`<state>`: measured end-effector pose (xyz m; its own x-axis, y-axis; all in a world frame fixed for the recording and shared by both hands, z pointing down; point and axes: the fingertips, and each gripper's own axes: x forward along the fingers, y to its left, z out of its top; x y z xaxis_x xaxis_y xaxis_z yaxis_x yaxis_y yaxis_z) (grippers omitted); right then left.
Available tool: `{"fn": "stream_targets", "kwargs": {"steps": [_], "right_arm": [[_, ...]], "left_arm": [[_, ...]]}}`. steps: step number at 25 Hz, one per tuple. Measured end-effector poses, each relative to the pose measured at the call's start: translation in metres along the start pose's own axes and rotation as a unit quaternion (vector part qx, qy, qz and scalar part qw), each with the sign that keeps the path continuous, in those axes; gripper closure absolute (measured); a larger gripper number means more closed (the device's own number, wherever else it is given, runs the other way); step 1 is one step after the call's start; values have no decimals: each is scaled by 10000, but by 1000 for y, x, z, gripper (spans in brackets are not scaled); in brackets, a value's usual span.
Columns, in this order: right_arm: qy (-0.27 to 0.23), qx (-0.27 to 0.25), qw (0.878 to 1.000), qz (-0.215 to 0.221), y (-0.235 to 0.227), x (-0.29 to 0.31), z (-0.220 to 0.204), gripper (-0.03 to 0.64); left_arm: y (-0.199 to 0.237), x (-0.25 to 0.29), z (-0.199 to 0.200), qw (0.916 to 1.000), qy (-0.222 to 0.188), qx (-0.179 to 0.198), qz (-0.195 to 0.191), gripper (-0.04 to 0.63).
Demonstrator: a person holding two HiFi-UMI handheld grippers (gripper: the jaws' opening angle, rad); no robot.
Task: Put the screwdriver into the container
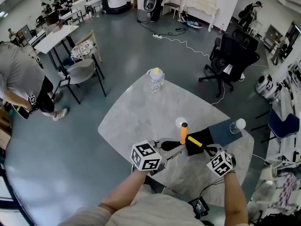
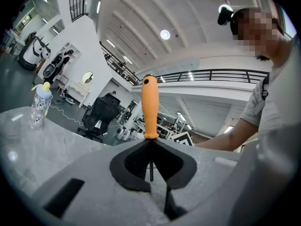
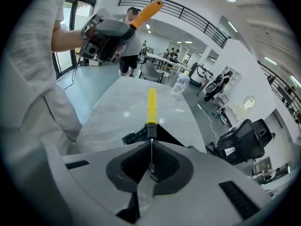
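My left gripper (image 1: 180,147) (image 2: 150,144) is shut on the thin shaft of an orange-handled screwdriver (image 1: 184,133) (image 2: 150,106), which stands upright above the table. Just to its right, my right gripper (image 1: 207,149) (image 3: 151,142) is shut on the shaft of a yellow-handled screwdriver (image 1: 195,141) (image 3: 151,105). That one lies out over a black container (image 1: 199,146) (image 3: 134,136) on the marble table (image 1: 136,117). The right gripper view also shows the left gripper (image 3: 106,32) raised at the upper left, the orange handle (image 3: 149,11) sticking out of it.
A clear bottle with a yellow cap (image 1: 156,79) (image 2: 40,105) (image 3: 181,82) stands at the table's far edge. A dark blue pouch (image 1: 225,131) lies behind the container, with a small clear round object (image 1: 236,125) beside it. A black office chair (image 1: 233,55) and a grey chair (image 1: 81,72) stand beyond the table.
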<state>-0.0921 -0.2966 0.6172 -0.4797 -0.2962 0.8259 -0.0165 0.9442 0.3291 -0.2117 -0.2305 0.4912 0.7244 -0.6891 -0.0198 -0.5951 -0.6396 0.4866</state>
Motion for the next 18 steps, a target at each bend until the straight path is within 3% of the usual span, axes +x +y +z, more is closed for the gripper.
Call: {"fn": "stream_targets", "kwargs": {"steps": [13,18], "right_arm": [[1087,-885,9898,269,-6,55,-42,601],[1380,-984,9851,279,-11,69,-48,601]], "left_arm": [[7,11,-8,9999,122,-40,46,577],[9,10,-12,9998,141,-110,25,577]]}}
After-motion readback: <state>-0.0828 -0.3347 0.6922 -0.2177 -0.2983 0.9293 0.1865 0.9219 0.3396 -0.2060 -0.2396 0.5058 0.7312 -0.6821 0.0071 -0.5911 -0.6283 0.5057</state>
